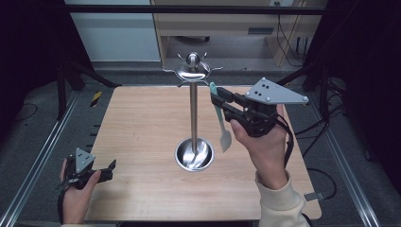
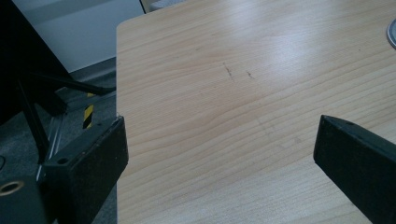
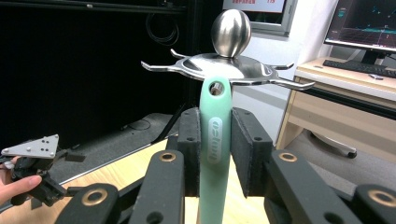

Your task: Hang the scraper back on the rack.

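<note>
A steel utensil stand (image 1: 194, 113) rises from a round base (image 1: 194, 155) at the table's middle, topped by a disc with several hooks (image 1: 193, 72). My right gripper (image 1: 218, 101) is shut on the handle of a mint green spatula (image 1: 221, 124), which hangs blade down just right of the pole. In the right gripper view the handle (image 3: 215, 116) stands upright between the pads, its hanging hole just under the disc's rim (image 3: 229, 65). At the table's front left corner my left gripper (image 1: 111, 170) rests open with nothing between its fingers (image 2: 88, 158).
The wooden table (image 1: 142, 127) has metal rails along both sides. A desk (image 3: 345, 88) with a keyboard and monitor stands beyond the far edge. In the right gripper view the left gripper (image 3: 37, 172) shows low at the left.
</note>
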Available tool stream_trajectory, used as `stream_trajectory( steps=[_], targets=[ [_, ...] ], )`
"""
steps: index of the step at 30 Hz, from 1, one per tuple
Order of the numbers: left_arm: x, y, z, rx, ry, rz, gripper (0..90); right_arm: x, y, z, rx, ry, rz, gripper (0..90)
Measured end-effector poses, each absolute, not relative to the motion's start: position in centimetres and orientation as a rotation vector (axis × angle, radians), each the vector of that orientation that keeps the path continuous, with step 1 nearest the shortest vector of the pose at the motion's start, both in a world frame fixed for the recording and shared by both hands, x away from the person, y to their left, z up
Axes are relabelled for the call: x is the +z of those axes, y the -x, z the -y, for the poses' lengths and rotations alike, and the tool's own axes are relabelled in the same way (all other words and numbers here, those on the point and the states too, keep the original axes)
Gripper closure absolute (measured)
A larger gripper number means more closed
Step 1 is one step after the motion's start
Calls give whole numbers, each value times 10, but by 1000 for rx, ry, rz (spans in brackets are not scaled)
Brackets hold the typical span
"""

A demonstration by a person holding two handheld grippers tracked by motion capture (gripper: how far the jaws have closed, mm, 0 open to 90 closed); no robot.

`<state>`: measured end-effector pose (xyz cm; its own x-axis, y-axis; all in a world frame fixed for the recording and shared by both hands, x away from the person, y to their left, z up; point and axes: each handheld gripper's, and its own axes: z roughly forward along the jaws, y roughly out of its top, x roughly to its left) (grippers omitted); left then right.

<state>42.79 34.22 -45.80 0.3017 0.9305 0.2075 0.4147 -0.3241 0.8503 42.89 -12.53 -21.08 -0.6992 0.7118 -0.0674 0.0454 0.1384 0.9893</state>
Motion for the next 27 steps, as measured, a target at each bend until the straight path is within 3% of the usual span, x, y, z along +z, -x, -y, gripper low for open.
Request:
stream_trajectory(
  steps=[27],
  targets=[
    [-458, -428, -341, 948, -1888, -1194, 28, -214, -434, 121, 1607, -732, -1894, 742]
  ],
)
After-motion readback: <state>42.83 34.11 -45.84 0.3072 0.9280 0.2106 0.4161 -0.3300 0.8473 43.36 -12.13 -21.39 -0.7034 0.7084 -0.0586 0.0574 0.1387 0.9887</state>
